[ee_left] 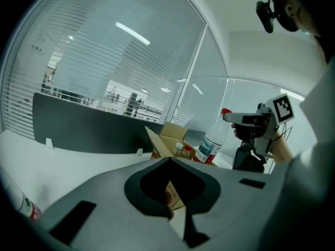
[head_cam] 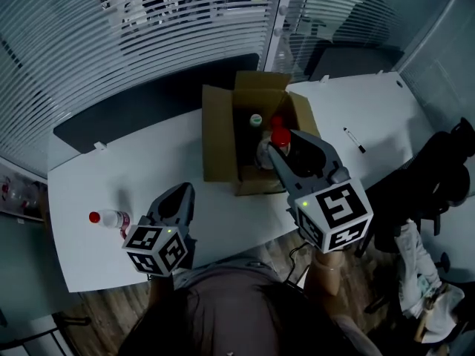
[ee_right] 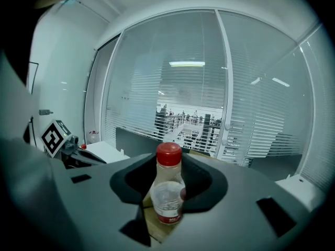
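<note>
Nearest us, short of the open brown cardboard box (head_cam: pixel 217 136), our left gripper (head_cam: pixel 182 194) hovers low over the white table (head_cam: pixel 148 162). Its jaws are drawn together on nothing; only cardboard shows through the hollow between them. It seems parked there, clear of the other arm's work.

Left of the box and well apart from it, a clear plastic bottle with a red cap (head_cam: pixel 110 218) lies on its side on the table.

Over the box's right-hand side, our right gripper (head_cam: pixel 276 153) is clamped on a second clear red-capped bottle (ee_right: pixel 168 191). The grip sits high, near the neck, which we judge lets the body hang free above the box. The flaps stand folded outward, probably so that the inside can be reached from above.

Inside the box we count two more bottles, one pale-capped (head_cam: pixel 255 119) and one red-capped (ee_left: pixel 190 151). That makes four bottles, one box and two grippers.

Right of the box lies one black pen (head_cam: pixel 354 139). Beyond it stands a dark partition panel (head_cam: pixel 141 106).
</note>
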A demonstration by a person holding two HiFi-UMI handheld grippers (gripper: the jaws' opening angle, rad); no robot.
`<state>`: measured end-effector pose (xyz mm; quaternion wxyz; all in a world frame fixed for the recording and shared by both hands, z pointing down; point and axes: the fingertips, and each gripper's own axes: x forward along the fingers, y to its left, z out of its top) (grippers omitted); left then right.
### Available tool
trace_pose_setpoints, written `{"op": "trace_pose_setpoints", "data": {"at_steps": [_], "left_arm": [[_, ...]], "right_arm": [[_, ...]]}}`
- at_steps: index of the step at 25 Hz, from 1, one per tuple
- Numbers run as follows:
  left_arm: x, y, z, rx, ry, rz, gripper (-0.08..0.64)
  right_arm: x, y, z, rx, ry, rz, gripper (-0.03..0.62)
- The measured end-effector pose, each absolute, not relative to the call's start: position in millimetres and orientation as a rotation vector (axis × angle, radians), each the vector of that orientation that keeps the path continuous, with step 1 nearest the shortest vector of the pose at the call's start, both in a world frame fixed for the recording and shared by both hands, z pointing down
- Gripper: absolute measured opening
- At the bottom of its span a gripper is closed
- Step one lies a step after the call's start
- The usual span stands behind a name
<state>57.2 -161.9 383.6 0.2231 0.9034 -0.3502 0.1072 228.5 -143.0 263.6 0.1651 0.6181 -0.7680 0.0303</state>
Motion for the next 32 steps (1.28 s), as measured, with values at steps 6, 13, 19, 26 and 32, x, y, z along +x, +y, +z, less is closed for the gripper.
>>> {"op": "trace_pose_setpoints", "data": {"at_steps": [6, 13, 19, 26, 32], "left_arm": [[59, -147, 381, 2.503, -0.973, 0.285, 0.008], [60, -128, 382, 2.495, -1.003, 0.261, 0.008], [57, -109, 384, 2.468, -1.040, 0.249, 0.008], [52, -89, 384, 2.437, -1.095, 0.232, 0.008], [41, -79, 387, 2.418, -1.130, 0.234, 0.008]], "right_arm": [[224, -121, 246, 1.753, -2.213, 0.030, 0.160], [219, -100, 238, 1.719, -2.282, -0.004, 0.160], [213, -82, 238, 1.669, -2.325, -0.012, 0.160], [205, -67, 243, 1.589, -2.390, -0.007, 0.160], [187, -64, 251, 1.521, -2.442, -0.006, 0.160]]}}
